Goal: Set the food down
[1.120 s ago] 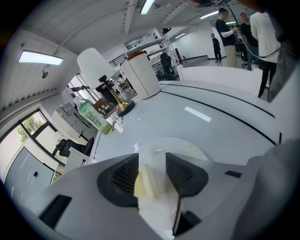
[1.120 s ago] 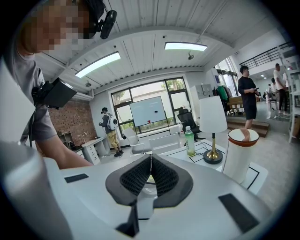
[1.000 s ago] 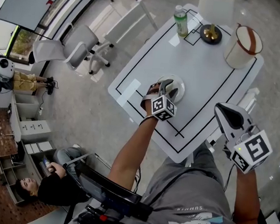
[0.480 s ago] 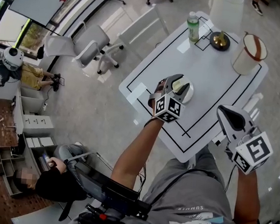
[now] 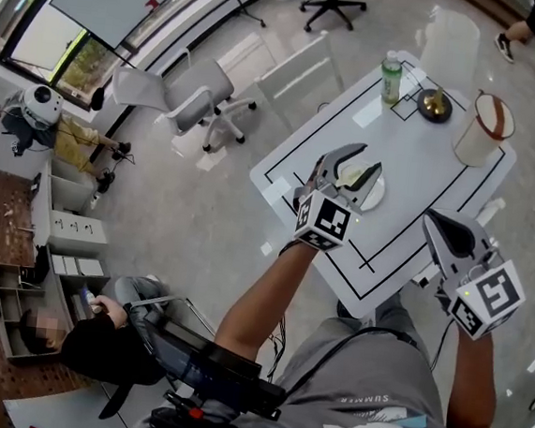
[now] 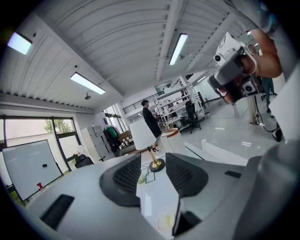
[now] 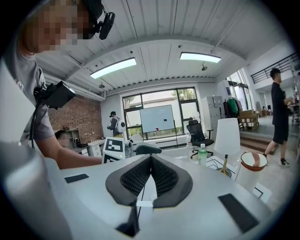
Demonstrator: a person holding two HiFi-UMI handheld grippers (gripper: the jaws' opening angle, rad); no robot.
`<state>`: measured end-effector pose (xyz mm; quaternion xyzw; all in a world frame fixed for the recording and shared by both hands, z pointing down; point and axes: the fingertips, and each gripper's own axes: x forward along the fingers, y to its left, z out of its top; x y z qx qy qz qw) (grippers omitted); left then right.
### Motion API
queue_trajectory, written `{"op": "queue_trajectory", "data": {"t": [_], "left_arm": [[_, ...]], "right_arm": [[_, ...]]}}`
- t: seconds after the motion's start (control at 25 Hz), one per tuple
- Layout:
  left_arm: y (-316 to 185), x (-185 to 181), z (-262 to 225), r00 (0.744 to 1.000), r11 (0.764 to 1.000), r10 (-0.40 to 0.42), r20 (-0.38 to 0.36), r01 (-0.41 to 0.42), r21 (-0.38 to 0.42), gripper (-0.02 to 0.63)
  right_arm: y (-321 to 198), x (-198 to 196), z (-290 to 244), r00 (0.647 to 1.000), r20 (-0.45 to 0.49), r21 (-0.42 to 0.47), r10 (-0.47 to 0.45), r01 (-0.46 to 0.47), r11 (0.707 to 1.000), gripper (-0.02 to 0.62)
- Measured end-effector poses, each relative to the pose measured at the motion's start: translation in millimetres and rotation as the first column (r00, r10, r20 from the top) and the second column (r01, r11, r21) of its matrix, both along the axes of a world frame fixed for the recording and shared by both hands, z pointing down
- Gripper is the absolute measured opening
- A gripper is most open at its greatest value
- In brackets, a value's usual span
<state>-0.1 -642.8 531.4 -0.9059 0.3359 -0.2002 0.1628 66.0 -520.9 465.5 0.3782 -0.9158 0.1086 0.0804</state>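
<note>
Food lying on plate on table. Left gripper jaws being held apart, empty, above plate. Right gripper jaws being held shut, beside table. Risk: plate being knocked if left gripper dips.

The one word that can be read is "SUMMER", printed in pale letters on the front of the person's grey shirt. The square black-and-white markers on the left gripper and right gripper show patterns only. The bottle label is too small to read.
</note>
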Motion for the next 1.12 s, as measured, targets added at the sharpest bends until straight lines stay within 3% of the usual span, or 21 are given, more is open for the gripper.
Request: {"op": "queue_trajectory", "data": {"t": [0.2, 0.44, 0.68, 0.96, 1.12], "left_arm": [[18, -9, -44, 0.993, 1.000, 0.018, -0.113, -0.017, 0.007, 0.169], [45, -21, -106, 0.965, 0.997, 0.057, -0.254, -0.044, 0.056, 0.167], [73, -40, -153, 0.909, 0.996, 0.085, -0.409, -0.062, 0.071, 0.160], [108, -62, -191, 0.875, 0.992, 0.114, -0.470, -0.076, 0.098, 0.093], [128, -79, -206, 0.850, 0.993, 0.111, -0.515, -0.079, 0.082, 0.019]], "right_arm": [[5, -8, -19, 1.000, -0.009, 0.046, -0.011, 0.011, 0.999, 0.005], [13, -18, -43, 0.999, -0.024, 0.109, -0.023, 0.026, 0.994, 0.005], [20, -22, -64, 0.999, -0.030, 0.157, -0.028, 0.032, 0.987, 0.005], [31, -33, -84, 0.998, -0.038, 0.213, -0.052, 0.059, 0.975, 0.005], [43, -43, -103, 0.996, -0.050, 0.262, -0.069, 0.079, 0.962, 0.005]]}}
